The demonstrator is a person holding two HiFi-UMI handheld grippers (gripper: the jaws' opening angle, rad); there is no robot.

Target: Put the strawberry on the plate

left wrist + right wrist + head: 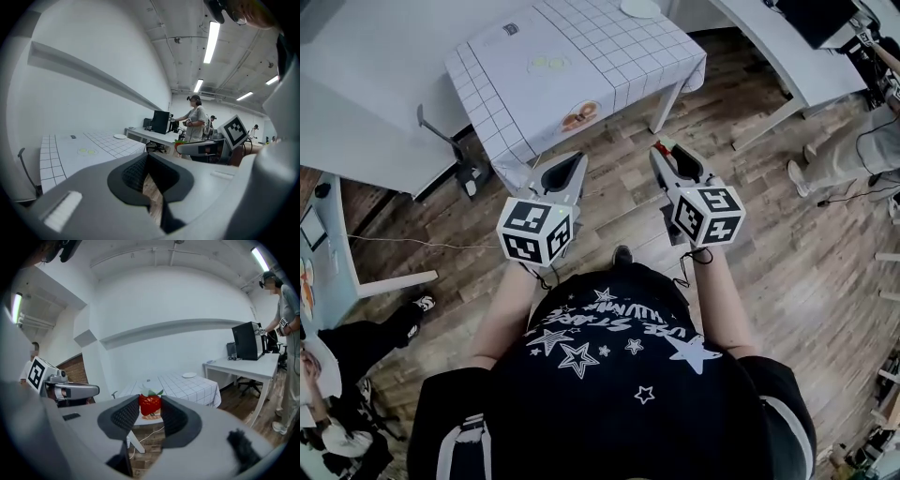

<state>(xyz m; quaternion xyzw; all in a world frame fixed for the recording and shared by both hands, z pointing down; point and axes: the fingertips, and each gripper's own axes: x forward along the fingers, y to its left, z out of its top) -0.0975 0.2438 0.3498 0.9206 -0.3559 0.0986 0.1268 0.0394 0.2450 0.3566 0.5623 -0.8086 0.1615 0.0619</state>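
A red strawberry (150, 404) with green leaves sits between the jaws of my right gripper (150, 409), which is shut on it. In the head view this gripper (662, 150) hangs over the wooden floor just short of the checked-cloth table (609, 47), with the strawberry (661, 146) at its tip. The white plate (639, 7) lies at the table's far end, also visible as the plate (189, 375) and the plate (120, 136) in the gripper views. My left gripper (576, 161) is beside the right one near the table's corner; its jaws meet at the tip (146, 157), with nothing held.
An orange printed patch (581, 115) and a pale green mark (548, 64) lie on the cloth. White desks stand left (366, 103) and right (787, 56). A person (853, 150) stands at the right, another (356, 347) sits low left. A cable (403, 242) crosses the floor.
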